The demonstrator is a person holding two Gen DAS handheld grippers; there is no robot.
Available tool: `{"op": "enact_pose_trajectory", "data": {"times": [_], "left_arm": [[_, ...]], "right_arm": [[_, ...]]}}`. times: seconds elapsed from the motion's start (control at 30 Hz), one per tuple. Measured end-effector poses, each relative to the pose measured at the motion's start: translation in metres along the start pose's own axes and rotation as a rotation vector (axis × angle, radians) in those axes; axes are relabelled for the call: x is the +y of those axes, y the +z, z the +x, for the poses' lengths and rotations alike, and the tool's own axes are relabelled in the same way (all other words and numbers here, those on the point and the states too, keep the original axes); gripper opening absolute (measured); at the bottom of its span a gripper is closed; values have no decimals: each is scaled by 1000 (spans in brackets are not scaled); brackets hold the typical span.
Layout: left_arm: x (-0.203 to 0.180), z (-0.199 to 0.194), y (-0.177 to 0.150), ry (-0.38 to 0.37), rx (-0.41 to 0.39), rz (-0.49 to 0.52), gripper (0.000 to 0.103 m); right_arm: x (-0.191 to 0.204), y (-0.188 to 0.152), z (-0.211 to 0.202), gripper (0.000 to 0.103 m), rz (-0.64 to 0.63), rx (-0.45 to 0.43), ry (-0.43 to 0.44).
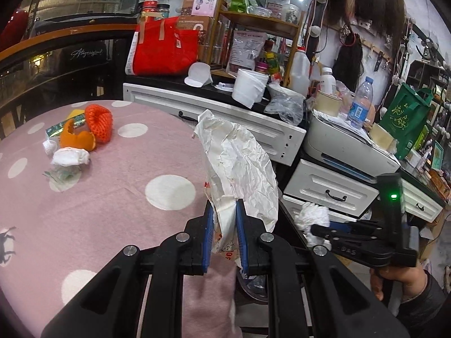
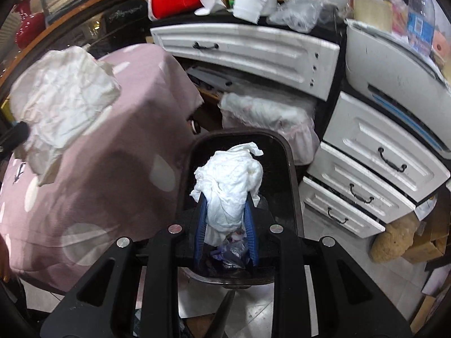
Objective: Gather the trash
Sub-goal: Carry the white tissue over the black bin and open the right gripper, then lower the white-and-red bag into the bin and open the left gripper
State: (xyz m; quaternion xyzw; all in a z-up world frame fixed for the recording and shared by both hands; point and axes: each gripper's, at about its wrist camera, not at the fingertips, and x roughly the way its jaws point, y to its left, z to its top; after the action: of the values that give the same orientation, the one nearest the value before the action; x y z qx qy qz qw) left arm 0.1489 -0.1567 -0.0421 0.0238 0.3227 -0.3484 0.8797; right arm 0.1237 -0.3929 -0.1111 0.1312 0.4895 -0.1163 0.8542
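My left gripper (image 1: pixel 225 205) is shut on a crumpled white paper wrapper (image 1: pixel 239 155), held up at the right edge of the pink dotted table (image 1: pixel 112 197). My right gripper (image 2: pixel 225 197) is shut on a wad of white tissue (image 2: pixel 228 177) and holds it right above the dark trash bin (image 2: pixel 293 174) on the floor beside the table. The right gripper with its tissue also shows in the left wrist view (image 1: pixel 313 225). The wrapper shows blurred at the left of the right wrist view (image 2: pixel 64 98). More trash lies at the table's far left: orange peel (image 1: pixel 76 138), white tissue (image 1: pixel 70 156), a green wrapper (image 1: pixel 60 126).
An orange knitted piece (image 1: pixel 100 122) lies by the peel. White drawer units (image 2: pixel 375 163) stand right of the bin, with a cluttered counter (image 1: pixel 253 90) behind. A white plastic bag (image 2: pixel 267 118) sits behind the bin. The bin holds dark plastic trash (image 2: pixel 228 253).
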Motion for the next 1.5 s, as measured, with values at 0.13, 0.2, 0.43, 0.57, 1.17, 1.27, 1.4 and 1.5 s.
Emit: {"op": "enact_pose_trajectory", "data": {"times": [0.13,0.2,0.43,0.57,1.17,1.27,1.4,1.5], "left_arm": [[-14,7,-5,-18,16,17,15],[-22,11,-7,-20,20,33,15],[-40,20,-14,-27,38,63,15],[-47,25,-17,-21,45,81,15],[-78,63,-45,-12,139,182,15],[-83,72,-52,-10,166,202,15],[-91,87,-60,-7,209,229,15],[-97,102,-66,-5,243,258,15]], "right_arm": [[-11,-6,25,25,53,59,21],[-15,-10,39,25,81,88,32],[-24,-24,68,48,165,157,48],[-28,-25,62,55,181,137,32],[-58,-3,-18,76,261,-141,-168],[-61,-3,-25,76,272,-156,-159],[-62,-3,-29,82,282,-170,-152],[-61,-2,-32,85,286,-187,-154]]}}
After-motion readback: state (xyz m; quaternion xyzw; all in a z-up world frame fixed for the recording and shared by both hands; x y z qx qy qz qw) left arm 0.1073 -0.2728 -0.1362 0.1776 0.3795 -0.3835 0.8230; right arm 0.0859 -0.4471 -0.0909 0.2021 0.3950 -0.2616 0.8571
